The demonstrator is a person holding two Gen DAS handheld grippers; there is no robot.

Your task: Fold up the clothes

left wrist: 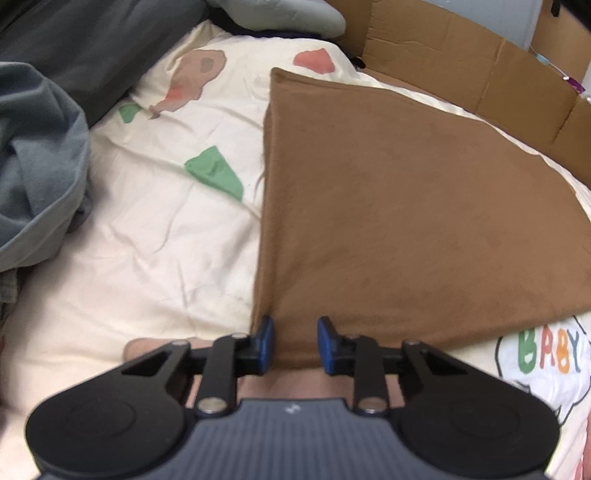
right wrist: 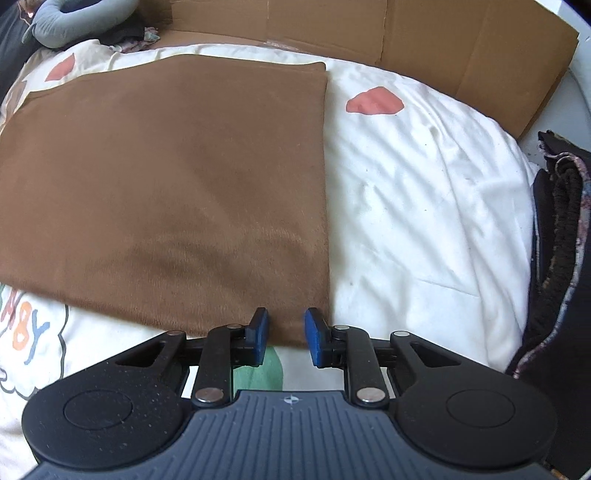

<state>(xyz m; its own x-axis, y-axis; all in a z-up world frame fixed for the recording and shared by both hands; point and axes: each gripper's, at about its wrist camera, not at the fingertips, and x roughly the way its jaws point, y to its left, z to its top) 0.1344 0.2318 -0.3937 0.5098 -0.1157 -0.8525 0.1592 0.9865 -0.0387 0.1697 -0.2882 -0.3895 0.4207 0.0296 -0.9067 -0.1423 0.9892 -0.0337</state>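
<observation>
Brown fleece cloth [left wrist: 406,206], folded into a flat rectangle, lies spread on a cream bedsheet [left wrist: 155,258] printed with green and coral patches and the coloured letters "BABY".

In the left wrist view, the left gripper [left wrist: 295,341] sits at the cloth's near left corner. Its blue-padded fingers [left wrist: 266,338] stand partly apart, with the cloth's near edge showing in the gap between them. They are not pressed onto the fabric; whether the pads touch it cannot be told.

In the right wrist view, the right gripper [right wrist: 286,334] sits at the near right corner of the same cloth [right wrist: 166,184]. Its fingers [right wrist: 260,332] are likewise partly apart, the hem lying between them and unpinched.

Crumpled grey-blue garment [left wrist: 37,166] rests on the sheet well to the left of the cloth. A flattened cardboard panel [right wrist: 424,48] stands along the far side of the bed. A grey neck pillow [right wrist: 74,18] lies at the far left corner. Dark patterned fabric [right wrist: 561,229] hangs at the right edge of the bed.
</observation>
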